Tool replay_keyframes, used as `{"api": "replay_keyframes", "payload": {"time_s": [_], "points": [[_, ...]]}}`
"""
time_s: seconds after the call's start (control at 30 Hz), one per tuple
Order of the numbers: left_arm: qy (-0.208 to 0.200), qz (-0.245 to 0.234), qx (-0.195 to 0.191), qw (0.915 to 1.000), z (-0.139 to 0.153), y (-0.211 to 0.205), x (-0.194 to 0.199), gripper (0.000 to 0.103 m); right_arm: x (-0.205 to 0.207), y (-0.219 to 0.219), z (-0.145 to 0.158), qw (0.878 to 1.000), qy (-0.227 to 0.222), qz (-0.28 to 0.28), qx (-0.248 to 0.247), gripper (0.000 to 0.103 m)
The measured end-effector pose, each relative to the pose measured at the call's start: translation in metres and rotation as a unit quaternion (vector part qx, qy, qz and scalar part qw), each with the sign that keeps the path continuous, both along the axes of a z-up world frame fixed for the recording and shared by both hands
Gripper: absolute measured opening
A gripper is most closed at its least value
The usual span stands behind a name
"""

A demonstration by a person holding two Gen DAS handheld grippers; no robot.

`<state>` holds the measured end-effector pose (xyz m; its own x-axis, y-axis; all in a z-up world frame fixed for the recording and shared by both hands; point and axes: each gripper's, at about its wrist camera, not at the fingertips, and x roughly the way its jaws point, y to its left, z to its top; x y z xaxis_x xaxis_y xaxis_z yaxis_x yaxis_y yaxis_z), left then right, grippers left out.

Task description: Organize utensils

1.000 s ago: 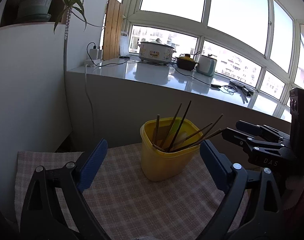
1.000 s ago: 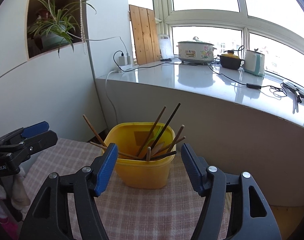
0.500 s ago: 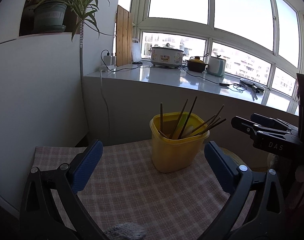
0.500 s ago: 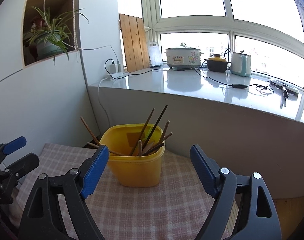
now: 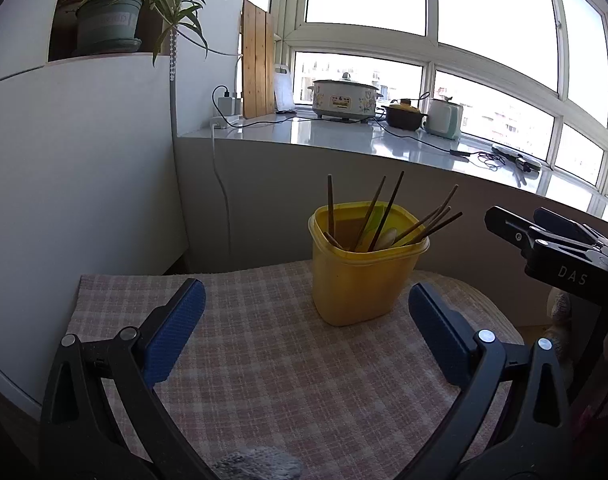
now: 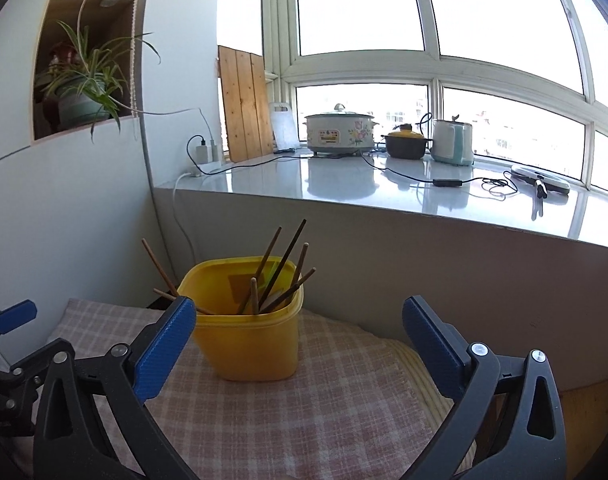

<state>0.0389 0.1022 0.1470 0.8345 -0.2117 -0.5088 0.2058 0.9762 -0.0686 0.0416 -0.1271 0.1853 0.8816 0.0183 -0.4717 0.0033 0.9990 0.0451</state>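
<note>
A yellow plastic tub (image 5: 361, 276) stands on a pink checked cloth (image 5: 288, 368) and holds several brown chopsticks (image 5: 387, 210) that lean out of it, plus a pale spoon (image 5: 385, 238). It also shows in the right wrist view (image 6: 250, 340), with chopsticks (image 6: 284, 264). My left gripper (image 5: 304, 320) is open and empty, short of the tub. My right gripper (image 6: 300, 332) is open and empty, also short of the tub; it shows at the right of the left wrist view (image 5: 551, 236).
A white counter (image 6: 383, 184) runs behind the table under the windows, with a cooker (image 6: 339, 130), a dark pot (image 6: 405, 146), a kettle (image 6: 451, 142) and cables. A potted plant (image 5: 112, 20) sits in a wall niche at left.
Both grippers have pulled back and up from the tub, which now looks smaller and farther away. Both stay open and empty.
</note>
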Motion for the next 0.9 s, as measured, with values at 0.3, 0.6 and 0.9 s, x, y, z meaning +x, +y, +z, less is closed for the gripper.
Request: {"api": "replay_keyframes", "payload": {"time_s": [0.3,0.6,0.9], "points": [[-0.002,0.005,0.008,1.0000,-0.002,0.002,0.001,0.103,0.005,0.000,-0.007,1.000,0.011,0.001,-0.001,0.103],[0.000,0.010,0.006,0.9999,-0.005,0.005,0.005,0.103,0.007,0.001,-0.008,1.000,0.013,0.000,-0.002,0.103],[0.003,0.015,0.005,0.9999,-0.008,0.006,0.007,0.103,0.012,0.003,-0.012,1.000,0.020,0.004,-0.004,0.103]]}}
